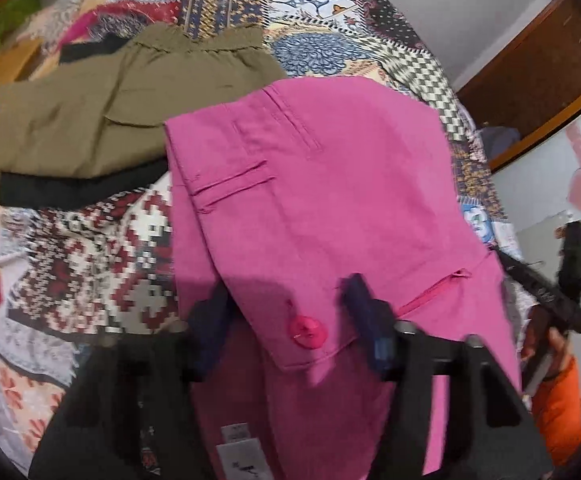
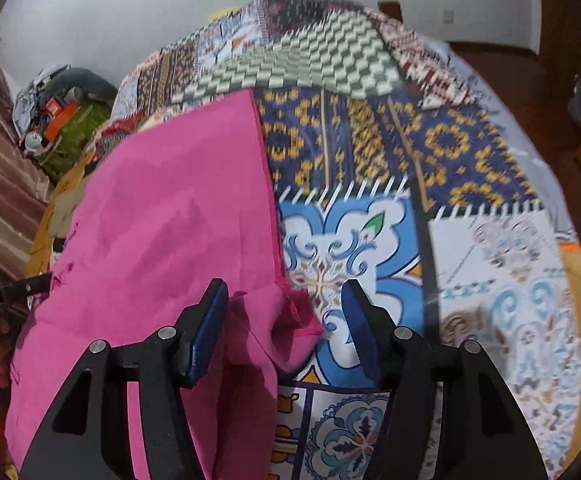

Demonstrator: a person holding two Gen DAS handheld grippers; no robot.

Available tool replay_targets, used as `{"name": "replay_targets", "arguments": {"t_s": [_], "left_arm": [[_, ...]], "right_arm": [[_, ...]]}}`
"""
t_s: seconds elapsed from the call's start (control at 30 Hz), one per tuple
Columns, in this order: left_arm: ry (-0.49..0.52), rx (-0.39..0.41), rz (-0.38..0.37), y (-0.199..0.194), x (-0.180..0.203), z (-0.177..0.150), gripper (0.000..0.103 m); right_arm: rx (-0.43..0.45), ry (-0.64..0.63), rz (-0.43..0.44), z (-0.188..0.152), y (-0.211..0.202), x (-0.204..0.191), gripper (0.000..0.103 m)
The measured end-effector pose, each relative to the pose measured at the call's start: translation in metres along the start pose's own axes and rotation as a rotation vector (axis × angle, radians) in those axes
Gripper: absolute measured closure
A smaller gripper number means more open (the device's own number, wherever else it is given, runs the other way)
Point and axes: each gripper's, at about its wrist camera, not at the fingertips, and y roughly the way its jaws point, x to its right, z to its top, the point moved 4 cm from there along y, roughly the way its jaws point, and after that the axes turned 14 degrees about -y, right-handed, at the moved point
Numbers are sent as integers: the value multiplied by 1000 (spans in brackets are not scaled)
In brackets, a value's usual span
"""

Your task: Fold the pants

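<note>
pink pants (image 1: 330, 200) lengthwise away, waistband near | patchwork bedspread (image 2: 410, 152), white wall | left gripper (image 1: 290, 312), right gripper (image 2: 286, 308): jaws apart, gripping nothing

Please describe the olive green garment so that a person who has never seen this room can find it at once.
Look at the bed with the patchwork quilt. The olive green garment lies folded there, on top of a black garment, beside the pink pants. Its dull green colour and gathered elastic waistband set it apart.

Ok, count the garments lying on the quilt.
3: pink pants nearest, olive pants beyond them to the left, a black garment under the olive pair. More may be hidden.
</note>
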Motion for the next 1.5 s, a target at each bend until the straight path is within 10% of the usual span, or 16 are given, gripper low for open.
{"name": "replay_targets", "arguments": {"t_s": [0.3,0.73,1.03,1.5], "left_arm": [[64,103,120,-3,9,1,90],[119,122,212,8,1,0,92],[163,153,174,-14,-2,6,89],[93,185,185,-23,-34,71,65]], "right_arm": [[0,5,82,-11,7,-5,80],[-11,-123,-28,-10,6,-12,96],[-50,-153,-167,-1,-25,6,90],[131,-214,-180,79,-47,-17,46]]}}
